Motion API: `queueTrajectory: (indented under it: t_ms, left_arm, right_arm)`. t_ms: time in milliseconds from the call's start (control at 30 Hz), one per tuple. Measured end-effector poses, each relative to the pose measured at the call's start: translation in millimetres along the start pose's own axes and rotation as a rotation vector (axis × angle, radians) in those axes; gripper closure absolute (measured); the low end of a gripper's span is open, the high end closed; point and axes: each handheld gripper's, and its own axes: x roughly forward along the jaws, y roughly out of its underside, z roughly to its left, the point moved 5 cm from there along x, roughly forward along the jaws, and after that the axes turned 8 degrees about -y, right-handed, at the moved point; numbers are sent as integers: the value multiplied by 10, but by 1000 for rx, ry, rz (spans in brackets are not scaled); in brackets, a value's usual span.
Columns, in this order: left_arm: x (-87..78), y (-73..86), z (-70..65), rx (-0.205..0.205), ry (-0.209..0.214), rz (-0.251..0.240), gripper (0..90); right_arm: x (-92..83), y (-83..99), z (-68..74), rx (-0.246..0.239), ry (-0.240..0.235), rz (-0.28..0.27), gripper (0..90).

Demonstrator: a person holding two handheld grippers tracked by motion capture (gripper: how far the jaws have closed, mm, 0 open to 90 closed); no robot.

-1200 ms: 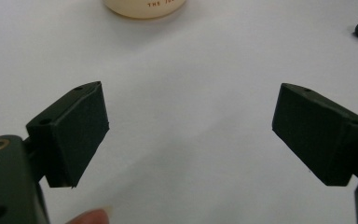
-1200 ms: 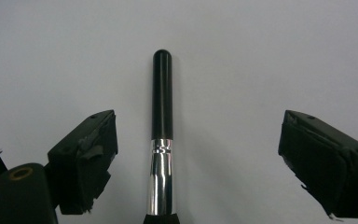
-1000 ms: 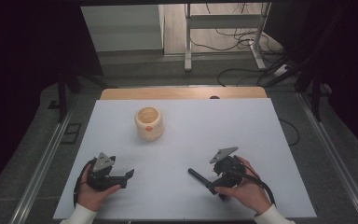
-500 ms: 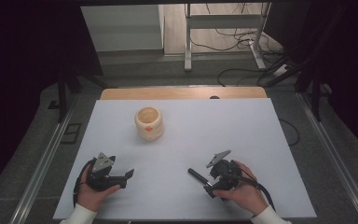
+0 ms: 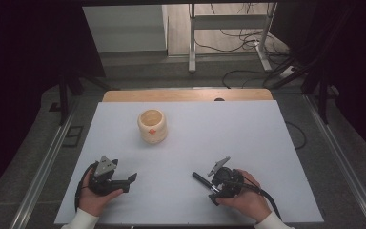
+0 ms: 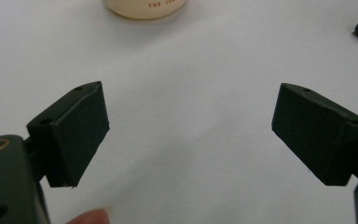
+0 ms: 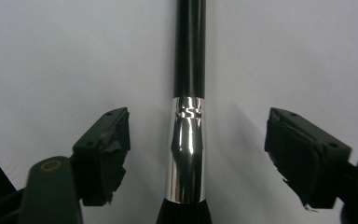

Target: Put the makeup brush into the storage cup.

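Left claw (image 5: 132, 178) rests low on the white surface (image 5: 248, 143) near its front-left corner, jaws spread wide, nothing between them; the left claw's view shows both pads (image 6: 77, 126) over bare surface. It points roughly toward the right hand; it looks idle.

Cream jar (image 5: 152, 126) stands upright, mouth open, further back and left of centre, well apart from both claws. Its base shows at the top edge of the left gripper view (image 6: 144, 7). Untouched as far as I can tell.

Makeup brush (image 5: 202, 181) lies flat on the surface front-right, black handle pointing away toward the left claw. Right claw (image 5: 210, 187) straddles it: in the right gripper view the chrome ferrule (image 7: 188, 149) sits midway between the jaws, clear gap each side, pads not touching. Jaws have just been closing, still fairly wide.

Status, my read: grasp in progress, not made. Brush not lifted. Left to do: close on the ferrule, lift, probably carry it to the jar and drop it in upright. So early stage, nothing placed yet.
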Motion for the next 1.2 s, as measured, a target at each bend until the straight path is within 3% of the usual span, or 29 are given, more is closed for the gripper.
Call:
queueTrajectory:
  t_ms: [400, 567, 600, 633, 733, 967, 1200]
  left_arm:
    - [-18, -12, 9, -2, -11, -18, 117]
    - [-22, -15, 7, 1, -15, -18, 118]
    - [-23, -15, 8, 1, -15, -19, 118]
    - [-26, -16, 7, 1, -16, -21, 118]
    - [-25, -17, 5, 2, -17, -21, 118]
    - [-33, -19, 11, 3, -21, -26, 119]
    - [-33, -19, 5, 11, -26, -25, 120]
  right_arm:
    - [48, 29, 5, 8, 15, 57, 380]
    - [41, 11, 23, 18, -30, 88, 549]
    - [41, 11, 23, 18, -30, 88, 549]
    - [35, 2, 19, 22, -31, 99, 642]
    - [35, -15, 15, 29, -28, 119, 705]
    - [37, -52, 50, 8, 5, 154, 711]
    - [-12, -48, 14, 3, 18, 140, 713]
